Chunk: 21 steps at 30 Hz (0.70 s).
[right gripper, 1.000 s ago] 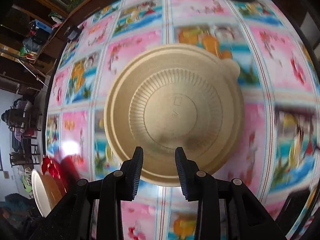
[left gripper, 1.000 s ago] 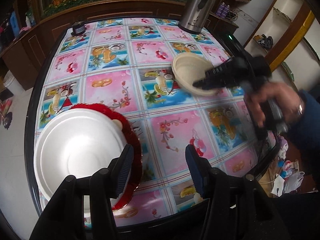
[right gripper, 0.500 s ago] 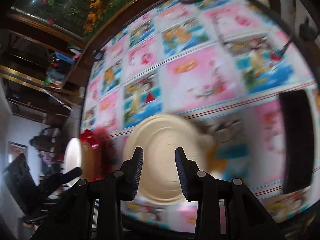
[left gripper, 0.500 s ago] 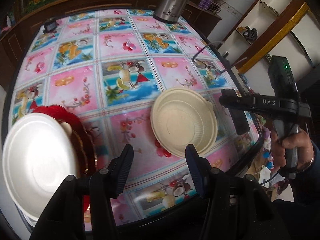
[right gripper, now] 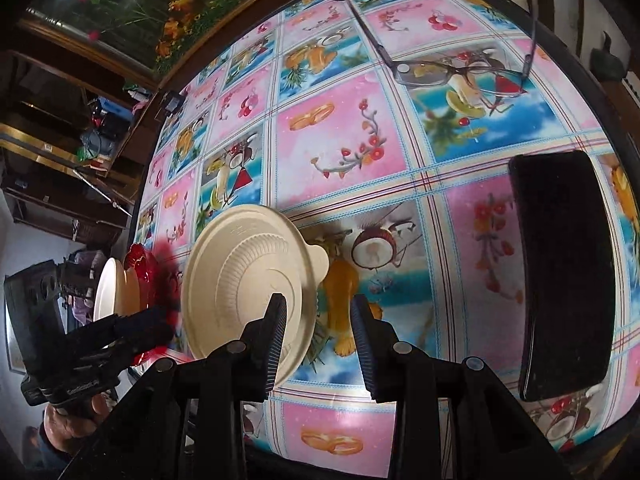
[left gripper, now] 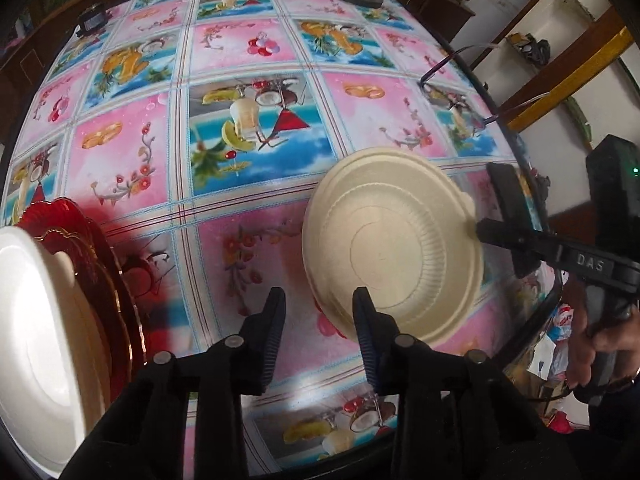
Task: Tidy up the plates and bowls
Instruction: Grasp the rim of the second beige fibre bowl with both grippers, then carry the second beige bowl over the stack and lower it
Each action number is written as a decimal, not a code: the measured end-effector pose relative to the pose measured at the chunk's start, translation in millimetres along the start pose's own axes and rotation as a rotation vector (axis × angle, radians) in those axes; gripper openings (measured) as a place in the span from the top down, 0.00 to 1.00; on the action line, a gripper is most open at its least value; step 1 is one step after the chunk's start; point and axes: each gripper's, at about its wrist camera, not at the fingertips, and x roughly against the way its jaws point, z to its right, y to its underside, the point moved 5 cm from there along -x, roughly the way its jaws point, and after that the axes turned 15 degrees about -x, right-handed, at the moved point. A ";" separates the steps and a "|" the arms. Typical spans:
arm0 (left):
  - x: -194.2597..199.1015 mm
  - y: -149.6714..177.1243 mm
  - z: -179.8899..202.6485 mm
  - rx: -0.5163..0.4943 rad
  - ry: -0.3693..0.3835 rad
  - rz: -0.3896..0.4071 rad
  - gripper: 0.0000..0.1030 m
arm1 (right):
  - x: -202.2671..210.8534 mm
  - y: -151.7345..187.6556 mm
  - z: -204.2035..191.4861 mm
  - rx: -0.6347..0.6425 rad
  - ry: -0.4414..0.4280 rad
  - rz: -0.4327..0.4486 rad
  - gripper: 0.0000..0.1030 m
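- Left wrist view: the beige bowl point(left gripper: 394, 246) lies mouth-up on the tablecloth point(left gripper: 248, 128), just ahead and to the right of the left gripper point(left gripper: 318, 334); its near rim shows past the right-hand finger, not between the two; the jaws have just been closing, yet nothing sits between them and they grip nothing; the tool points steeply down at bare cloth beside the bowl.
- Same view, at the left edge: the white plate point(left gripper: 44, 344) rests on the red plate point(left gripper: 108, 280), well apart from the bowl; I judge this stack to be the bowl's likely destination, so the carry would run leftward across the table.
- Same view, at the right: the right gripper point(left gripper: 486, 228) reaches in from the table's edge, its tip at the bowl's tabbed rim; whether it touches is unclear.
- Right wrist view: the bowl lies to the left of the right gripper point(right gripper: 318, 334); the left-hand finger overlaps the rim; the gap between the fingers shows only cloth, so the jaws stand part-open and empty.
- Same view: a black phone point(right gripper: 560, 276) and glasses point(right gripper: 460, 70) lie to the right and beyond, clear of the bowl; the left gripper looks the nearer to a clean rim grasp.
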 end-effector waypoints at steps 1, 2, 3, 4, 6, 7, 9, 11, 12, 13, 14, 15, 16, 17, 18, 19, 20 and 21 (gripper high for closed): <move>-3.5 -0.9 0.6 0.003 0.014 -0.004 0.69 | -2.4 0.7 -0.1 0.007 0.008 -0.007 0.65; -7.8 -1.9 1.1 0.002 0.016 -0.009 0.70 | -5.6 0.7 -0.9 0.007 0.006 -0.015 0.65; -12.2 -2.5 1.3 -0.003 0.010 -0.015 0.75 | -8.9 1.3 -1.4 0.008 0.004 -0.022 0.65; -16.9 -2.8 2.0 -0.009 0.016 -0.020 0.79 | -12.6 2.1 -2.6 0.013 0.008 -0.026 0.65; -22.0 -3.1 5.1 -0.023 0.025 -0.023 0.82 | -18.0 5.0 -3.2 0.031 0.041 -0.027 0.68; -21.9 -3.6 7.2 -0.036 0.018 -0.023 0.82 | -19.7 6.3 -3.5 0.025 0.037 -0.032 0.81; -19.4 -5.1 12.3 -0.077 -0.014 -0.017 0.82 | -19.8 10.0 -3.6 0.011 0.036 -0.043 0.88; -13.4 -7.3 13.2 -0.096 -0.037 -0.004 0.82 | -15.3 11.6 -3.9 -0.004 0.030 -0.038 0.88; -10.4 -8.2 13.1 -0.102 -0.042 0.003 0.82 | -13.5 11.8 -4.0 -0.013 0.021 -0.041 0.88; -6.1 -9.4 12.5 -0.107 -0.052 0.013 0.82 | -10.0 12.0 -5.6 -0.018 0.011 -0.041 0.88; -3.2 -10.6 11.4 -0.109 -0.061 0.018 0.82 | -6.3 12.1 -8.0 -0.017 0.003 -0.036 0.88; -0.6 -10.6 10.6 -0.109 -0.066 0.021 0.82 | -3.6 11.8 -10.8 -0.019 -0.007 -0.032 0.88; 2.4 -11.1 9.6 -0.110 -0.072 0.027 0.82 | -0.1 11.4 -14.5 -0.022 -0.019 -0.031 0.87; 6.4 -11.7 8.5 -0.110 -0.076 0.035 0.82 | 2.4 11.2 -18.0 -0.017 -0.023 -0.031 0.87; 10.7 -12.1 7.2 -0.109 -0.082 0.042 0.82 | 5.9 10.6 -23.0 -0.007 -0.030 -0.024 0.87; 12.9 -13.6 6.1 -0.110 -0.086 0.046 0.82 | 9.1 10.0 -27.6 -0.001 -0.037 -0.016 0.87; 17.7 -13.7 4.5 -0.110 -0.093 0.055 0.82 | 10.7 9.8 -31.7 0.003 -0.041 -0.013 0.87; 23.2 -13.8 2.6 -0.109 -0.101 0.066 0.82 | 12.5 9.7 -36.7 0.012 -0.045 -0.013 0.87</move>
